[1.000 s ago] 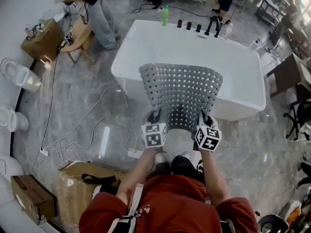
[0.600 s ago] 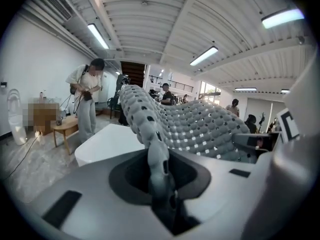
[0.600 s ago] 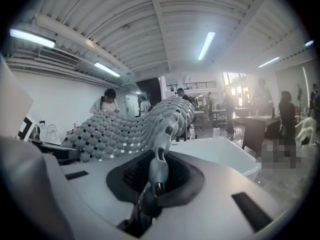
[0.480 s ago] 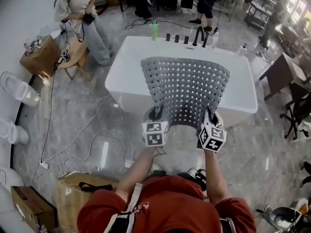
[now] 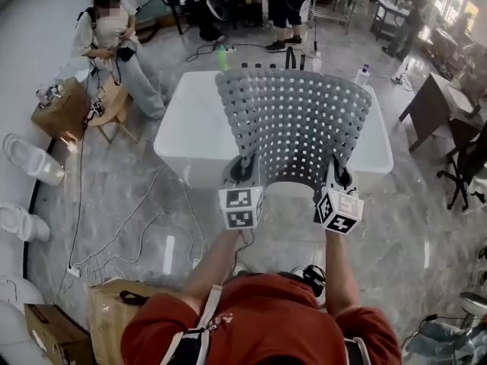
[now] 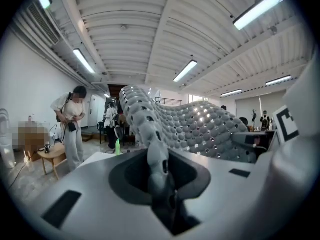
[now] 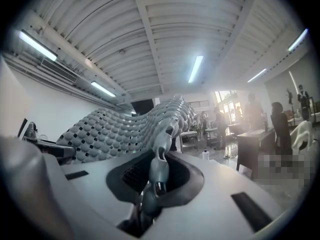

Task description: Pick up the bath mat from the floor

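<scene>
mat: grey holed bath mat (image 5: 293, 124) off the floor, raised before the white tub (image 5: 179, 128) | grip: left gripper (image 5: 244, 172) and right gripper (image 5: 339, 178) fingers each clenched on its near edge | handling: likely light, rubbery, floppy; best held at two spread edge points

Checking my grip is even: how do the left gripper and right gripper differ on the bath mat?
The left gripper grips the bath mat at its near left corner, the right gripper its near right corner. The left gripper sits square to the head view; the right gripper is tilted. Both have jaws shut on it.
</scene>
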`<state>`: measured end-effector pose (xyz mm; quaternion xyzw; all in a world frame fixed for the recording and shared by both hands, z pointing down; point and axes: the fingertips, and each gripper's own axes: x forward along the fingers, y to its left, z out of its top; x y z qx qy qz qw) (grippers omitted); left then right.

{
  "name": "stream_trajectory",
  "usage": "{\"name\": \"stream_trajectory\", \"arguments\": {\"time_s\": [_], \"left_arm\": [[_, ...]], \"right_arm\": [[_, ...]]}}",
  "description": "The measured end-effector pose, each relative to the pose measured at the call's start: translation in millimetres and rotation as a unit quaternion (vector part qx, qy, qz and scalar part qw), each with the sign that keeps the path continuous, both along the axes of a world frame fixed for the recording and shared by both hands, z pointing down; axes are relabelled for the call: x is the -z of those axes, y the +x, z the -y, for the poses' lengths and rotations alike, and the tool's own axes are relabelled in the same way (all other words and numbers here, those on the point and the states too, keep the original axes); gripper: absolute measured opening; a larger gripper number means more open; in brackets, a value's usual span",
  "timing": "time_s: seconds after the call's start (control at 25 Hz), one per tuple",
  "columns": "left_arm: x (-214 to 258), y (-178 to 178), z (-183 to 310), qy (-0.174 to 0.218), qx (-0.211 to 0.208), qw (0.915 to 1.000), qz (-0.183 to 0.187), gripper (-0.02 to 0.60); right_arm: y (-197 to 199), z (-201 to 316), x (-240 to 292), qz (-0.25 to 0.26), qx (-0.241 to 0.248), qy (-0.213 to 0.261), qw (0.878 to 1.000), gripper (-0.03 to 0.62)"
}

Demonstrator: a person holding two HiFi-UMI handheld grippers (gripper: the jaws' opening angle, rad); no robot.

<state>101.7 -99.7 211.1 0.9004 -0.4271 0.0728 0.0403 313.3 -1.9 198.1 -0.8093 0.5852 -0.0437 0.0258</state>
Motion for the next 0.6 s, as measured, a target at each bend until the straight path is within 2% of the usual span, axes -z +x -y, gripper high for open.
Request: {"name": "stream_trajectory", "arguments": {"time_s": [0.16,0.36,0.6], "left_arm": [[34,29,-20,0.046,-0.015,0.9987,-0.011,0.079],[85,55,-44,0.102,-0.024,0.9933,-0.049,0.079],[141,53,-71,0.181,-0.018,0.9792,-0.091,0.08]], "right_arm": [[28,-25,33,-0.019,-0.012,0.034,0.999,0.051],[54,-56,90,-0.064,-0.03,0.09,0.993,0.051],[51,-96,150,-0.137,-0.048,0.175,0.974,0.051]]}}
